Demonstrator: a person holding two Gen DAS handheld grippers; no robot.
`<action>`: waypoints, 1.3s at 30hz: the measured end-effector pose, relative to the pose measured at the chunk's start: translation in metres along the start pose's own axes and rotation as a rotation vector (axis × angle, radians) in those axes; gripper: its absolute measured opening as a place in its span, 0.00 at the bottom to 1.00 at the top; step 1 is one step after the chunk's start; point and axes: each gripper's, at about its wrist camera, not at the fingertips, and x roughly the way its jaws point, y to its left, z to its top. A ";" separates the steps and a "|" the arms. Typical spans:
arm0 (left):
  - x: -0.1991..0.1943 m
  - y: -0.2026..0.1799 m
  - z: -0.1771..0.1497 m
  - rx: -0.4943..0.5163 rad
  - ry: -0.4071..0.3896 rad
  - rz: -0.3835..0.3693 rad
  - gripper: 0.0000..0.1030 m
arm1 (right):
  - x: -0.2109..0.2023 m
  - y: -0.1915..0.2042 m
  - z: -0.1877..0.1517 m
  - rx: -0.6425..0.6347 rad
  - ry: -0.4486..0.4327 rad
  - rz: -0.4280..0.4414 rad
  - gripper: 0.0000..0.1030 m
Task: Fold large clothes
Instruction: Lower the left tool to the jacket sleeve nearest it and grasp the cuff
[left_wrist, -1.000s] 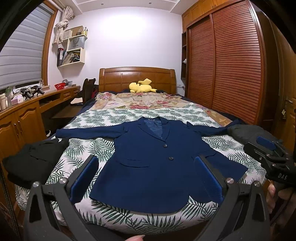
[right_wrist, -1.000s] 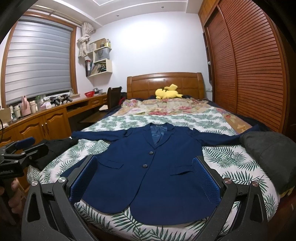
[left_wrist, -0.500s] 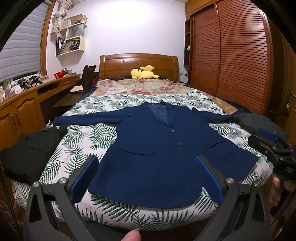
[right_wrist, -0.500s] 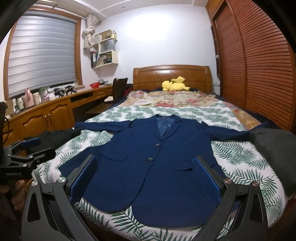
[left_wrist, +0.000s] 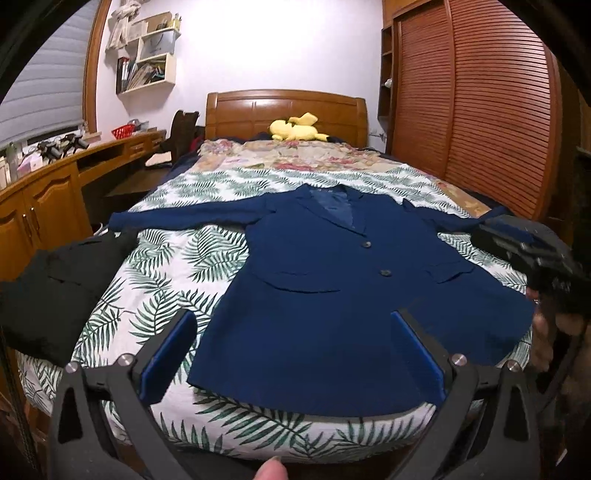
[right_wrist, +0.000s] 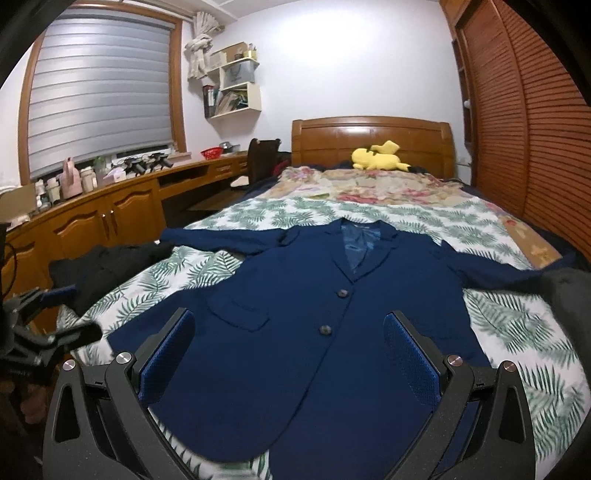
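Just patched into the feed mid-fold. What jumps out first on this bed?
A navy blazer lies spread flat, face up and buttoned, sleeves out to both sides, on the fern-print bedspread. Both grippers, left and right, hover open over its hem. A yellow plush toy lies by the headboard.

My left gripper (left_wrist: 293, 349) hangs wide apart at the bottom of the frame over the hem of a navy jacket (left_wrist: 343, 291), spread flat on the bed (left_wrist: 207, 258). The right gripper (left_wrist: 524, 247) shows at right edge, blurred.
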 end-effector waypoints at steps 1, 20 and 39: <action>0.003 0.003 -0.001 -0.003 0.004 0.000 1.00 | 0.007 -0.001 0.003 0.000 0.000 0.006 1.00; 0.094 0.091 0.017 -0.090 0.124 0.097 1.00 | 0.167 -0.016 0.002 -0.008 0.200 0.093 1.00; 0.203 0.216 0.081 -0.234 0.150 0.120 0.99 | 0.197 -0.022 -0.017 0.014 0.304 0.103 1.00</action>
